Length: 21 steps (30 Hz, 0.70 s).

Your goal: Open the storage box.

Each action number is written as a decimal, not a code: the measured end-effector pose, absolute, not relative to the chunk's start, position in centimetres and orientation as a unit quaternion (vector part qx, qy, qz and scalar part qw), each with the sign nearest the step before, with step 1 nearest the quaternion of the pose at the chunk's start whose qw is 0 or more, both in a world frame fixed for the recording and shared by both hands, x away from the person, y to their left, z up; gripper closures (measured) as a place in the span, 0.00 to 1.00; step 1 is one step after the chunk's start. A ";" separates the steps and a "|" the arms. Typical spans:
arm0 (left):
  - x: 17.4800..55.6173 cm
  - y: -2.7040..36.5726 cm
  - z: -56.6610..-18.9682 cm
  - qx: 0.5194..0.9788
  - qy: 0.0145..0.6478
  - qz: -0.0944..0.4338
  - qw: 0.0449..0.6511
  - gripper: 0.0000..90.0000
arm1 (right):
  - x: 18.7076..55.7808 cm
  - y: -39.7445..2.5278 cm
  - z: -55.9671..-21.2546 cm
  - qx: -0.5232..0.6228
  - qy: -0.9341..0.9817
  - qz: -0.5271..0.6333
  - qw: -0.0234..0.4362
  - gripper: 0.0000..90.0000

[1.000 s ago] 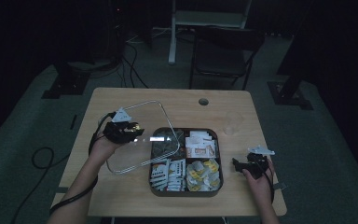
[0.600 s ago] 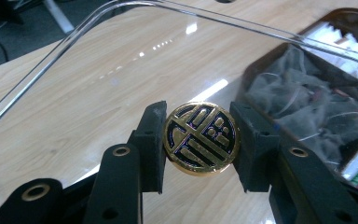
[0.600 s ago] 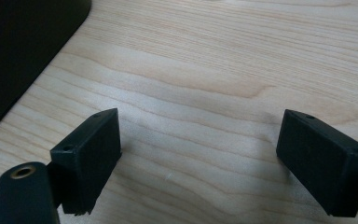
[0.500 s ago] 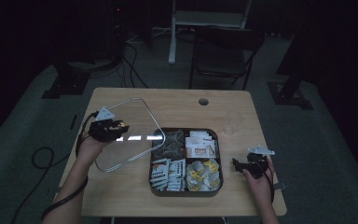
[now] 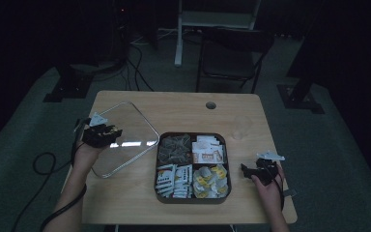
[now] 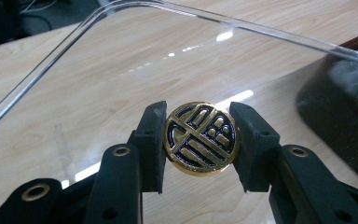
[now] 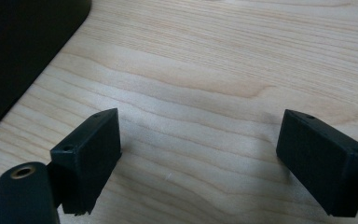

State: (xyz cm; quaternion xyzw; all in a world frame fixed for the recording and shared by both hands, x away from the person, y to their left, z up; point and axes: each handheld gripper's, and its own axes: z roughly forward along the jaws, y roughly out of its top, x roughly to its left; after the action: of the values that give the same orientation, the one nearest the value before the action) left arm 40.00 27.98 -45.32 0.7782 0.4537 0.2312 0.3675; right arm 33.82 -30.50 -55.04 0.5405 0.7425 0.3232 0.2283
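A clear, rounded-square lid (image 5: pixel 128 137) lies left of the dark four-compartment tray (image 5: pixel 192 135), with its right edge close to the tray's left wall. My left gripper (image 5: pixel 101 134) is shut on the lid's round gold-and-black knob (image 6: pixel 200 138), which sits squeezed between both pads. The lid's clear pane (image 6: pixel 121 70) spreads beyond the jaws, and wood shows through it. I cannot tell whether the lid touches the table. The tray holds sachets and wrapped packets in each compartment. My right gripper (image 5: pixel 249 171) stands open just right of the tray, its jaws (image 7: pixel 200 140) wide apart over bare wood.
A clear glass cup (image 5: pixel 240 126) stands on the table behind and right of the tray. A cable hole (image 5: pixel 210 105) marks the far middle of the tabletop. The tray's dark wall (image 7: pixel 23 56) is close on the left in the right gripper view. A chair stands beyond the table.
My left gripper has carried the clear lid leftward, off the tray's left side and out over the table. The right gripper has stayed where it was, open.
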 end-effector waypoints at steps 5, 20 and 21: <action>40.3 28.7 -47.1 0.770 0.473 0.232 0.361 0.67 | 33.8 -30.5 -55.0 0.541 0.742 0.323 0.228 0.15; 41.7 28.3 -51.2 0.744 0.512 0.238 0.357 0.67 | 33.8 -30.5 -55.0 0.541 0.742 0.323 0.228 0.15; 41.9 28.3 -51.4 0.743 0.514 0.239 0.355 0.67 | 33.8 -30.5 -55.0 0.541 0.742 0.323 0.228 0.15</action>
State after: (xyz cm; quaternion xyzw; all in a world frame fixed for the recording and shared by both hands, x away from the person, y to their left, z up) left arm 41.85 28.30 -51.38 0.7432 0.5144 0.2385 0.3552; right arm 33.82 -30.50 -55.04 0.5405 0.7425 0.3232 0.2284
